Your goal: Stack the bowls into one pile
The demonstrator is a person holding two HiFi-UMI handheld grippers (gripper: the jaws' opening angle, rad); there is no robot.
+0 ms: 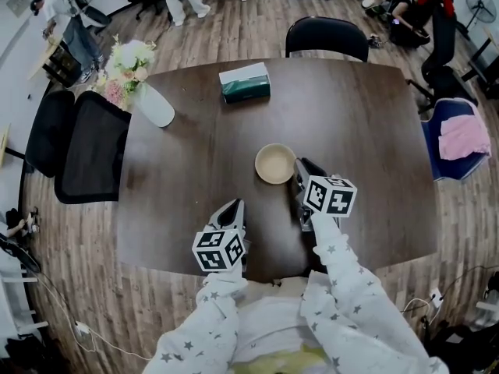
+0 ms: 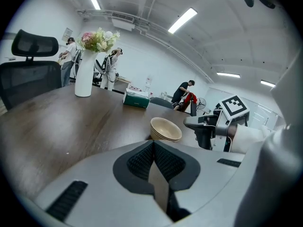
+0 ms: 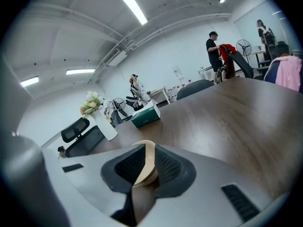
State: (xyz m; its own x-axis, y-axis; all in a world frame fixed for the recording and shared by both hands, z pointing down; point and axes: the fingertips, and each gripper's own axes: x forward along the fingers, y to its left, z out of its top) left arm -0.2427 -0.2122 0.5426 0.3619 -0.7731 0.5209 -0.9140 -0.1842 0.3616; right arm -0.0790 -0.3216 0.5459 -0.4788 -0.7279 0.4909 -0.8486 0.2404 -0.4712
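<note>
A stack of tan bowls (image 1: 275, 163) stands near the middle of the dark wooden table (image 1: 195, 154); it also shows in the left gripper view (image 2: 165, 129). My right gripper (image 1: 299, 167) reaches the stack's right side. In the right gripper view the top bowl's rim (image 3: 144, 167) stands between its jaws (image 3: 146, 150), which are parted wider than the thin rim, so the gripper is open. My left gripper (image 1: 234, 207) hovers near the table's front edge, left of and short of the stack. It is shut with nothing in it (image 2: 153, 145).
A green tissue box (image 1: 245, 82) lies at the far side of the table and a white vase of flowers (image 1: 152, 104) at the far left corner. Black chairs stand behind (image 1: 326, 37) and to the left (image 1: 93, 146). A chair with pink cloth (image 1: 460, 139) is at the right.
</note>
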